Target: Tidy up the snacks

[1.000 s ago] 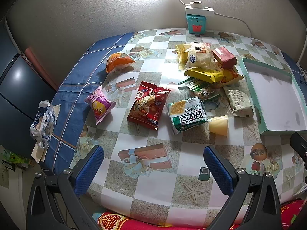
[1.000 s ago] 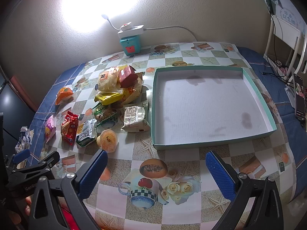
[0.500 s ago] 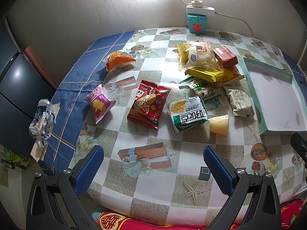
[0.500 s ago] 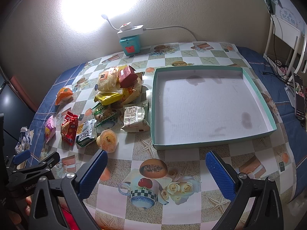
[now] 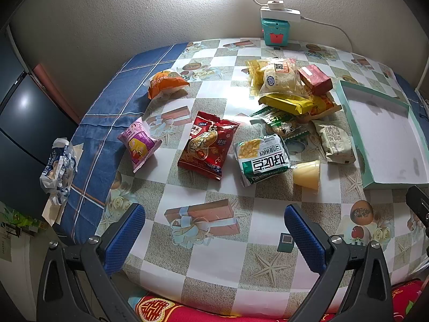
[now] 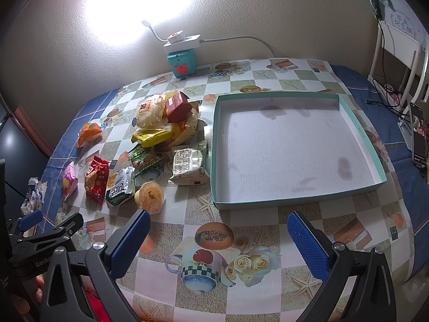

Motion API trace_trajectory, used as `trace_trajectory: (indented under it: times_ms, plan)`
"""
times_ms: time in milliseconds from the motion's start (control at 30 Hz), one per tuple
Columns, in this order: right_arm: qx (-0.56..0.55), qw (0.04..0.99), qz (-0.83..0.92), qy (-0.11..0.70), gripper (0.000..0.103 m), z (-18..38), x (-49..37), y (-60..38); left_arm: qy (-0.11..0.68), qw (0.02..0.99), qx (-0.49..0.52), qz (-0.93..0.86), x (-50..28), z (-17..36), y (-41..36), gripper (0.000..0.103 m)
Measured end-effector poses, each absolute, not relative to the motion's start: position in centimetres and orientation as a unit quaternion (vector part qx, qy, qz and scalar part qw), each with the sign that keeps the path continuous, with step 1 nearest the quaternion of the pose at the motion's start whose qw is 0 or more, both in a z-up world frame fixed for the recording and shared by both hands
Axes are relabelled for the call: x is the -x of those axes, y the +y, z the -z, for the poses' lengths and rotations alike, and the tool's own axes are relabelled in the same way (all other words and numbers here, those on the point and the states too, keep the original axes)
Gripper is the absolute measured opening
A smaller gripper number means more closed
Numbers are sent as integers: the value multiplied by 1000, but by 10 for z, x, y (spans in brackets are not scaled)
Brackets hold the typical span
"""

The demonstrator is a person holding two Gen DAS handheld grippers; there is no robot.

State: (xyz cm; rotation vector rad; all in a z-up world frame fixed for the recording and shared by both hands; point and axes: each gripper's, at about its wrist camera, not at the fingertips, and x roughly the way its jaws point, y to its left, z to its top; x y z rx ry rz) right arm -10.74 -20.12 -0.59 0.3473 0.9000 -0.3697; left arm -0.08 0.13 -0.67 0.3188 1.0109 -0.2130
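Observation:
Several snack packets lie on the checked tablecloth: an orange pouch (image 5: 166, 83), a pink packet (image 5: 138, 143), a red packet (image 5: 207, 147), a green-and-white packet (image 5: 261, 158), a jelly cup (image 5: 307, 174) and a heap topped by a red box (image 5: 315, 79). A shallow teal box (image 6: 292, 145) with nothing in it stands right of the heap. My left gripper (image 5: 214, 237) is open near the table's front edge, short of the red packet. My right gripper (image 6: 218, 244) is open in front of the teal box (image 5: 386, 139), holding nothing. The jelly cup (image 6: 151, 197) sits just beyond its left finger.
A teal cube with a white power strip and lamp (image 6: 181, 56) stands at the back wall. Crumpled wrapper (image 5: 57, 171) lies at the table's left edge. A white chair (image 6: 399, 51) and a phone (image 6: 418, 134) are at the right. A red cushion (image 5: 171, 308) shows below the table.

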Motion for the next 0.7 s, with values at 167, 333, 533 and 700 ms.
trace_trajectory:
  times_ms: [167, 333, 533, 700]
  plan:
    - [-164, 870, 179, 430, 103, 6, 107, -201, 488, 855, -141, 108, 0, 8, 3, 103]
    - [-162, 869, 178, 433, 103, 6, 101, -203, 503, 848, -93, 137, -7, 9, 12, 103]
    - [-143, 870, 174, 439, 103, 10, 78, -196, 487, 864, -55, 115, -29, 10, 41, 103]
    - [-130, 851, 151, 486, 103, 33, 54, -185, 464, 880, -13, 98, -47, 13, 72, 103]
